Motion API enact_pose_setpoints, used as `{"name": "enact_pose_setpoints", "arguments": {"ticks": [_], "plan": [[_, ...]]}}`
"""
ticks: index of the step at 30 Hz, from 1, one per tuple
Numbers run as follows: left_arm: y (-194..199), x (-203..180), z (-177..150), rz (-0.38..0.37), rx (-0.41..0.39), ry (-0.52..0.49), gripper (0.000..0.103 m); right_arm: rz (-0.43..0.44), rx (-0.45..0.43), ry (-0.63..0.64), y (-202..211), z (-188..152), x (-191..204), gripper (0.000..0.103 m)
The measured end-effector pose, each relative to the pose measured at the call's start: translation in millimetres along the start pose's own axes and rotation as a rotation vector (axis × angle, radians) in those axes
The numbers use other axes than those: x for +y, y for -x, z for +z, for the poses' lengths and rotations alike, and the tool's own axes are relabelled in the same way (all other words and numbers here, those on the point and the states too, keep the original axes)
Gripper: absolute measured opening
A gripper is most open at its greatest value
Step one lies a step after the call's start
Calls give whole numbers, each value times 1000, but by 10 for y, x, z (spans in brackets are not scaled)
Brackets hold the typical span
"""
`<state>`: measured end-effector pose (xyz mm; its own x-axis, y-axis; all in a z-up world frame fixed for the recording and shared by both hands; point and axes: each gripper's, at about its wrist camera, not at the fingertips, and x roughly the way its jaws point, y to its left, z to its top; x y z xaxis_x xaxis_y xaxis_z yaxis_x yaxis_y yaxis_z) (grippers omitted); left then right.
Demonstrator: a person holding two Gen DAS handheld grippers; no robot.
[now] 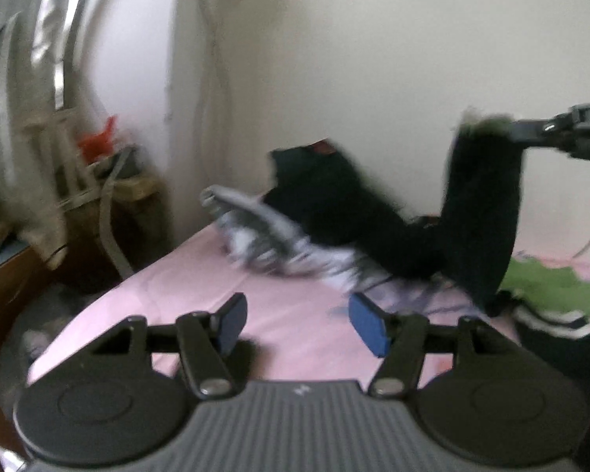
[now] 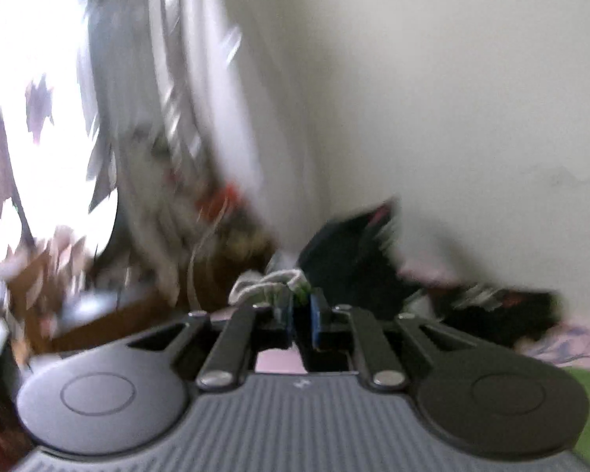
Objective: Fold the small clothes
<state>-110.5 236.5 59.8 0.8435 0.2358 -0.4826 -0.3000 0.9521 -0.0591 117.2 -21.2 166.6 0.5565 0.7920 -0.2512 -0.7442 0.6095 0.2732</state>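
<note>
The right gripper (image 2: 302, 308) is pinched on the top edge of a black garment (image 1: 480, 212), holding it up so it hangs above the pink bed (image 1: 224, 299). The left gripper (image 1: 297, 324) is spread wide with nothing between its pads, low over the sheet. A clothes pile (image 1: 306, 216) lies by the wall (image 1: 373, 59).

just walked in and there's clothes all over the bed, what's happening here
A person is sorting clothes with two handheld grippers. The right gripper is shut on the top edge of a black garment, holding it up above the pink bedsheet. The left gripper is open and empty. More clothes lie heaped by the wall.
</note>
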Motion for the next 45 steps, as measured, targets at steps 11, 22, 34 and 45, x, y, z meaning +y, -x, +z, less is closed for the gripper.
{"name": "enact_pose_setpoints", "arguments": {"ticks": [11, 22, 34, 45], "plan": [[-1096, -1583, 482, -322, 88, -77, 68, -480, -122, -382, 1680, -780, -2186, 1], [-2573, -2712, 149, -365, 459, -131, 10, -612, -208, -700, 2578, -1718, -2912, 43], [-2324, -2495, 102, -223, 276, -138, 34, -550, -166, -804, 2974, -2303, -2731, 36], [-2078, -2763, 17, -372, 224, -83, 43, -756, -25, -499, 2331, -2132, -2478, 25]]}}
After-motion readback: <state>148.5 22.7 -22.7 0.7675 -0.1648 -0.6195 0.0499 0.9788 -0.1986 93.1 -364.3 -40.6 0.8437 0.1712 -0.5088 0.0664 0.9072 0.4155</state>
